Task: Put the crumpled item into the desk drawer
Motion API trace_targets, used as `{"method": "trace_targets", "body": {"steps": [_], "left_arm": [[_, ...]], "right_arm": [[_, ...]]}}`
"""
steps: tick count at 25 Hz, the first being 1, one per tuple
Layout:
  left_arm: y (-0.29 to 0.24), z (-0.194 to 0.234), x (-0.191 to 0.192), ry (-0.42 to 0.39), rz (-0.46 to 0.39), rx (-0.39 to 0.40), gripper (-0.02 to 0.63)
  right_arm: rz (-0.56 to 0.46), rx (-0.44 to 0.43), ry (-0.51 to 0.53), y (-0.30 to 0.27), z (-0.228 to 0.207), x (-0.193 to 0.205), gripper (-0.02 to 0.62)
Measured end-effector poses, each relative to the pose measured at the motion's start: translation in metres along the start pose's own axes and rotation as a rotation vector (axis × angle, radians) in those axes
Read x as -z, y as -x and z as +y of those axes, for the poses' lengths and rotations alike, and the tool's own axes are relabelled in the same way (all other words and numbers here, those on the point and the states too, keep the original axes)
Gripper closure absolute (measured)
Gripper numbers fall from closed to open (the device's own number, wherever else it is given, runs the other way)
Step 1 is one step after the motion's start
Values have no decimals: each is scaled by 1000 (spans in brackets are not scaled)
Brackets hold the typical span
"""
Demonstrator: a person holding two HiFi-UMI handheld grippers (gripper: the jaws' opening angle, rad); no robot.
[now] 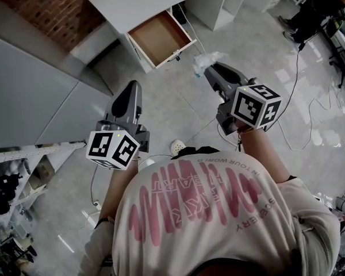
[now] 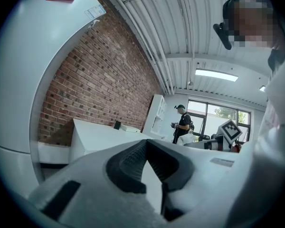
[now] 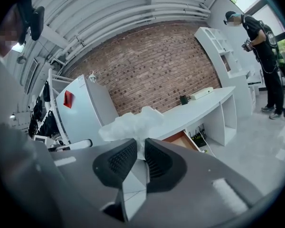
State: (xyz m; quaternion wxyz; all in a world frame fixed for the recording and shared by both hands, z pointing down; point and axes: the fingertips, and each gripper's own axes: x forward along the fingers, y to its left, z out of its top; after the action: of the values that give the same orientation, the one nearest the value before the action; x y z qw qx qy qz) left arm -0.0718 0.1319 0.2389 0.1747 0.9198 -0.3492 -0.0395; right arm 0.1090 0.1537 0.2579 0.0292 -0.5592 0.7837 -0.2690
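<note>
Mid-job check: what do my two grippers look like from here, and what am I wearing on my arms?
The left gripper and the right gripper are matching grey shells that taper towards the tips, with black ribbed pads inside the jaws. Each has a white cube at its back printed with black square markers. You wear a pale T-shirt with pink print.

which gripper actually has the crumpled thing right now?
The right gripper: its jaws pinch the white crumpled item. The left gripper has its jaws together with nothing between them.
</note>
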Motion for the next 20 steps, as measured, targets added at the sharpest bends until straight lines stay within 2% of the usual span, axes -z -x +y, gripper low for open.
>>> {"method": "trace_targets", "body": {"steps": [7, 11, 15, 20], "left_arm": [[0, 28, -23, -5, -37, -37, 603], [8, 49, -26, 35, -53, -75, 603], [8, 64, -6, 59, -13, -93, 603], [-3, 67, 27, 92, 59, -93, 603]], "right_arm": [[12, -47, 20, -40, 11, -14, 531], [35, -66, 58, -66, 19, -14, 531], [75, -49, 57, -84, 14, 3, 531], [152, 10, 12, -91, -15, 36, 529]]}}
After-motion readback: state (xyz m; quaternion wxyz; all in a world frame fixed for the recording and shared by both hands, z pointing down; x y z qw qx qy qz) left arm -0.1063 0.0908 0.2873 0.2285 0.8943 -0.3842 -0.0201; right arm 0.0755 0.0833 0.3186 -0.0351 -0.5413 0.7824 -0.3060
